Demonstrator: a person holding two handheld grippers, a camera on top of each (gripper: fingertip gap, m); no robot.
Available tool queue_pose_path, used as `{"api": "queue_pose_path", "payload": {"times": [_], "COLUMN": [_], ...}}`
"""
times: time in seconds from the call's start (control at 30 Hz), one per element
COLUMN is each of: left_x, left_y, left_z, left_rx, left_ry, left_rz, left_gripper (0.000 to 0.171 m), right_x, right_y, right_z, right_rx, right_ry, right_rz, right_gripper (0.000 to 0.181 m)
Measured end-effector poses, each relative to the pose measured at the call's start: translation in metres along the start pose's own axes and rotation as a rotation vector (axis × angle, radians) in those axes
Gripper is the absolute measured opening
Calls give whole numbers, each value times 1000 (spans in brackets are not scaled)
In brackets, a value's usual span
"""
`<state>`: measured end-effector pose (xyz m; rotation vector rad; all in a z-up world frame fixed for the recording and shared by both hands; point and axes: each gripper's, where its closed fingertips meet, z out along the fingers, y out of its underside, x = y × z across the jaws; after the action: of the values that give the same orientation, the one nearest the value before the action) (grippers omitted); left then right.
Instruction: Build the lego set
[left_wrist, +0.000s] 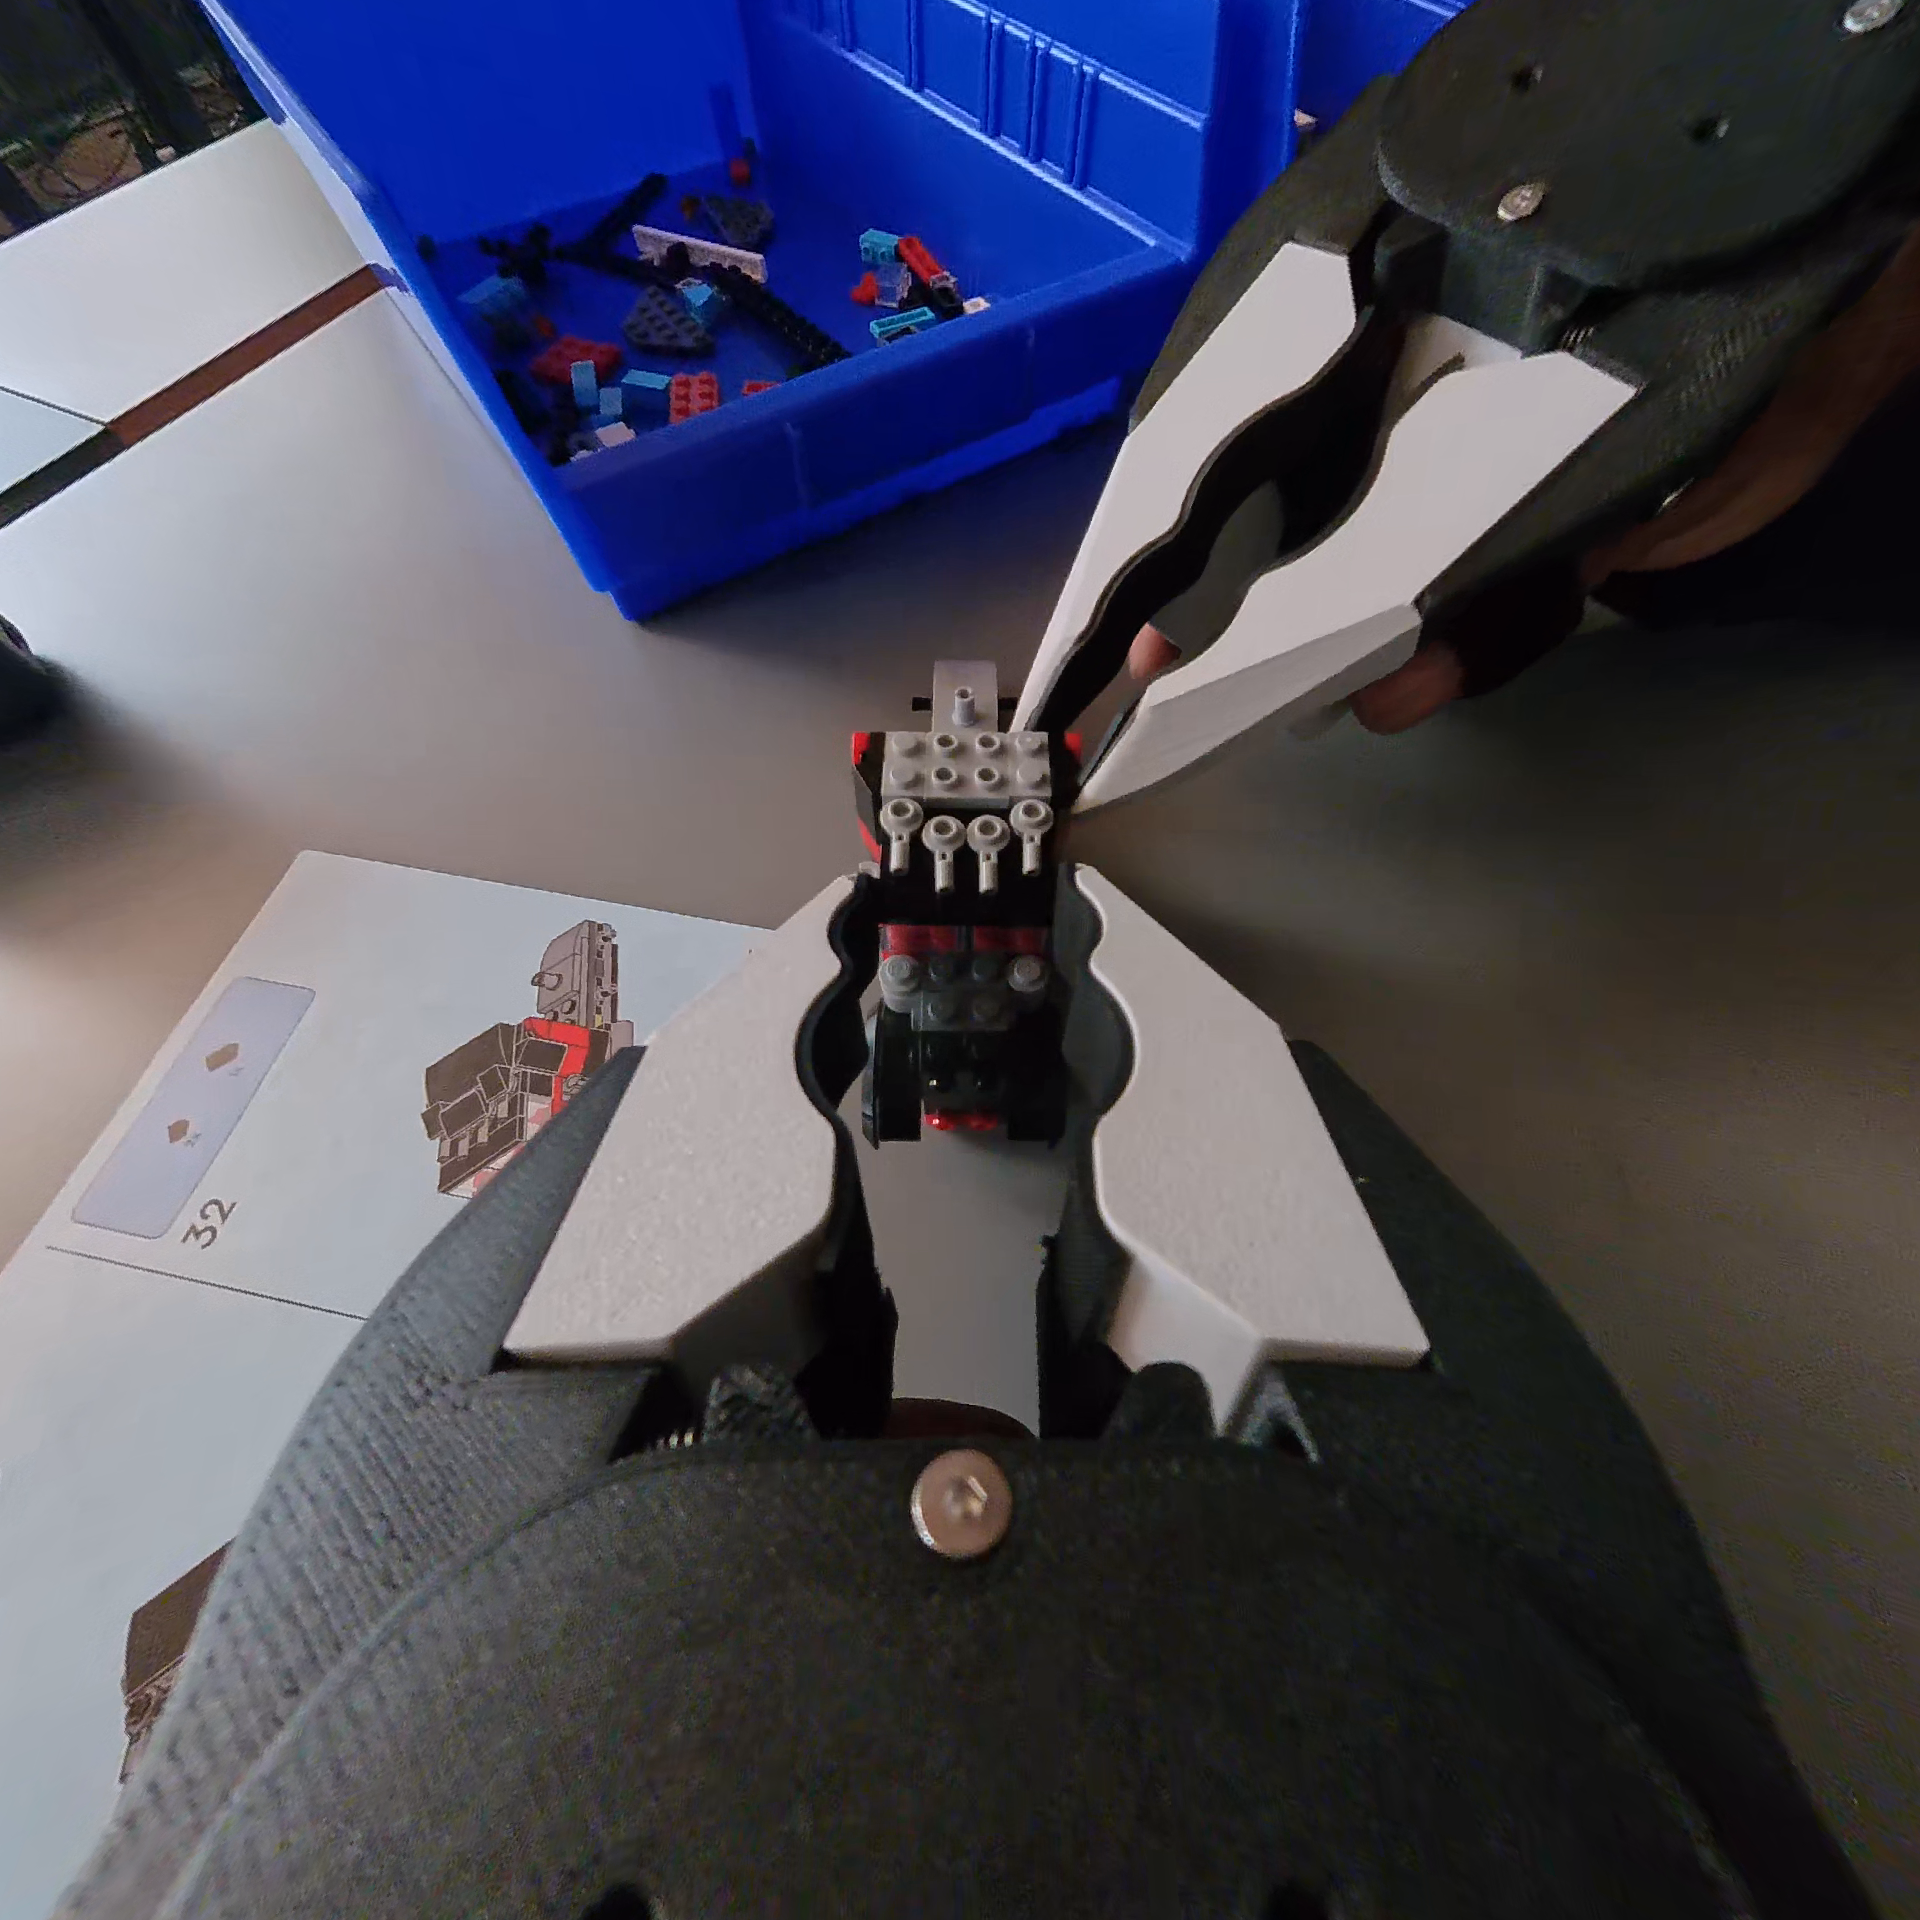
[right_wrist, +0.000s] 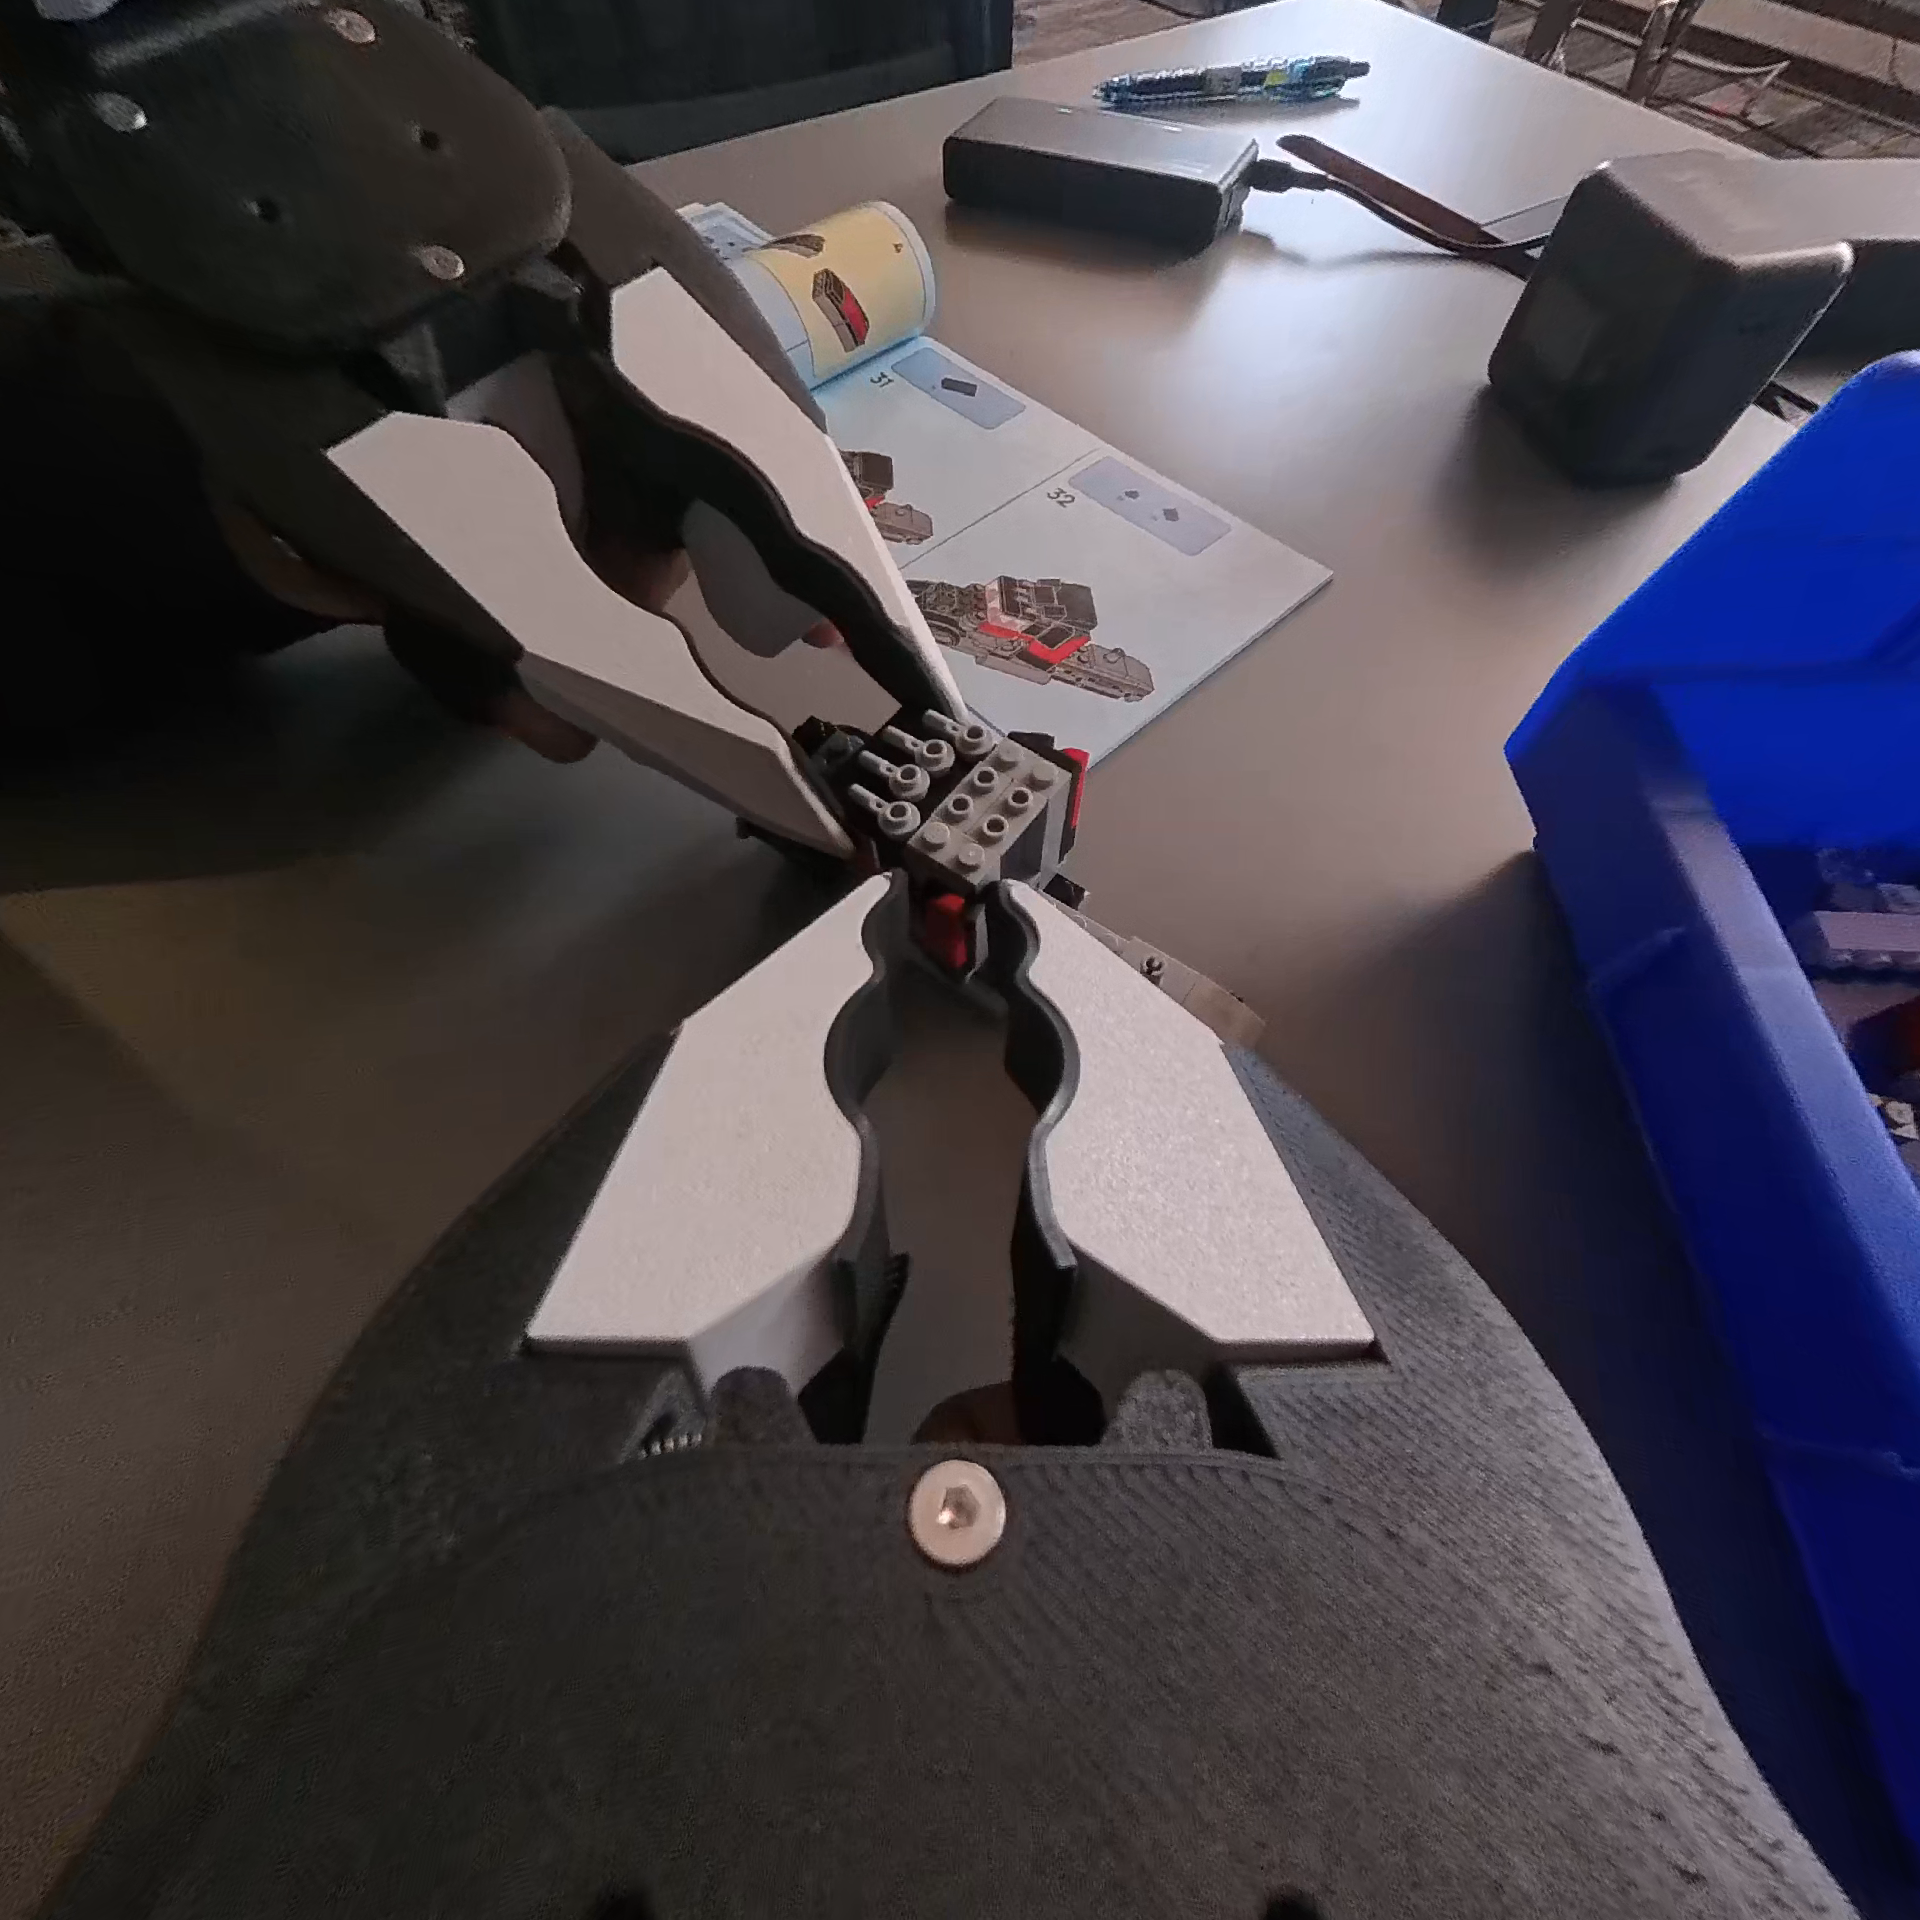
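The lego model is a black, red and grey build with a studded grey plate and a row of grey pins on top. It sits low over the grey table. My left gripper is shut on its near end, one finger on each side. My right gripper comes in from the upper right with its tips against the model's far right side. In the right wrist view my right gripper is shut on the model's red and black side. The left gripper holds it from the upper left.
A blue bin with several loose bricks stands behind the model; its wall also shows in the right wrist view. The open instruction booklet lies beside it. A black power bank, a black box and a pen lie farther off. Both grippers' tips are close together, under 4 cm apart.
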<state>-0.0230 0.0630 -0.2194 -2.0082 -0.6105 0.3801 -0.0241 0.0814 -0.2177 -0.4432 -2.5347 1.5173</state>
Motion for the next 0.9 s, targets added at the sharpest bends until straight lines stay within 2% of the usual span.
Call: {"api": "queue_pose_path", "payload": {"times": [0.3,0.37,0.43,0.67,0.9], "left_x": [-2,-6,-10,-20,-32], "left_y": [1,-1,0,21,26], "left_z": [-4,-18,-36,-93,-125], "left_rx": [10,63,118,202,306], "left_ry": [0,-6,-14,-112,-197], "left_rz": [-41,-82,-136,-237,-339], "left_gripper": [35,44,51,58,59], "right_x": [-1,3,6,15,19], "right_y": [1,-1,-3,-10,-10], "right_z": [1,-2,-8,-17,-17], "right_rx": [-6,13,51,125,131], "right_ry": [-21,-7,-13,-49,-25], "right_rz": [35,56,98,212,220], "right_gripper": [19,33,37,41,45]}}
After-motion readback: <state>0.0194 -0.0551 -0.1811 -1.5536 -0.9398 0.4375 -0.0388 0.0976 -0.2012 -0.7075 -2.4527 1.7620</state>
